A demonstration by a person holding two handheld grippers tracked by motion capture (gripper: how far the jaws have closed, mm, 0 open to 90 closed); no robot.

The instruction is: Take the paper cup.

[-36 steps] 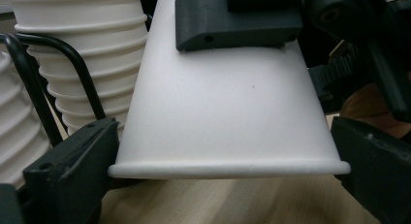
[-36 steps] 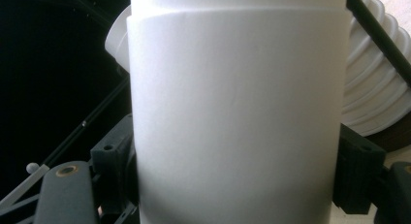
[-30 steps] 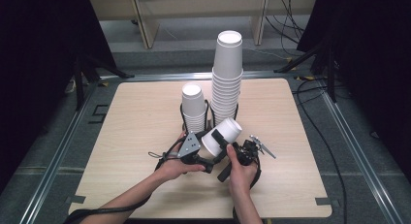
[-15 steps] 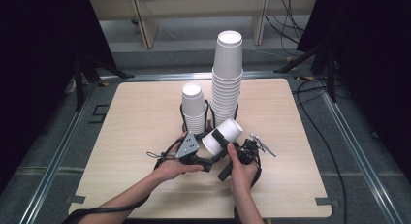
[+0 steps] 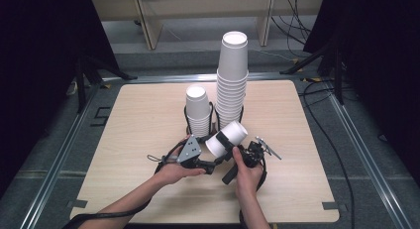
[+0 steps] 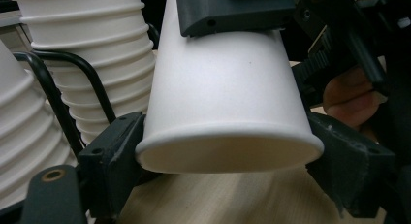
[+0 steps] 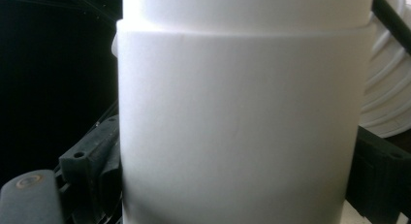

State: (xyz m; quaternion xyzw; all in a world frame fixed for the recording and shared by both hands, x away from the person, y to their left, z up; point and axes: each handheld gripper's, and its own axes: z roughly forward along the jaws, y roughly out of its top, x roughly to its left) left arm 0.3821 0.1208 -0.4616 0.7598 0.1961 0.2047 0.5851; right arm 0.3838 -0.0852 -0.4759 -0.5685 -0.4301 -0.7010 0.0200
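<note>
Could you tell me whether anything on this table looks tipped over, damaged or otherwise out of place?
Nothing looks spilled or damaged. The short stack and tall stack stand upright in their wire holder. The one thing off-vertical is the paper cup, tilted on its side above the table because the left gripper and right gripper both clamp it.

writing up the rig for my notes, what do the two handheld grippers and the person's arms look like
Both tools are black. The left gripper carries a grey three-cornered plate on top and trails a thin black cable that loops on the table. The right gripper shows small silver metal parts on its body. Each claw has blocky black jaws with screw holes. The forearms are bare, with no sleeves in sight.
</note>
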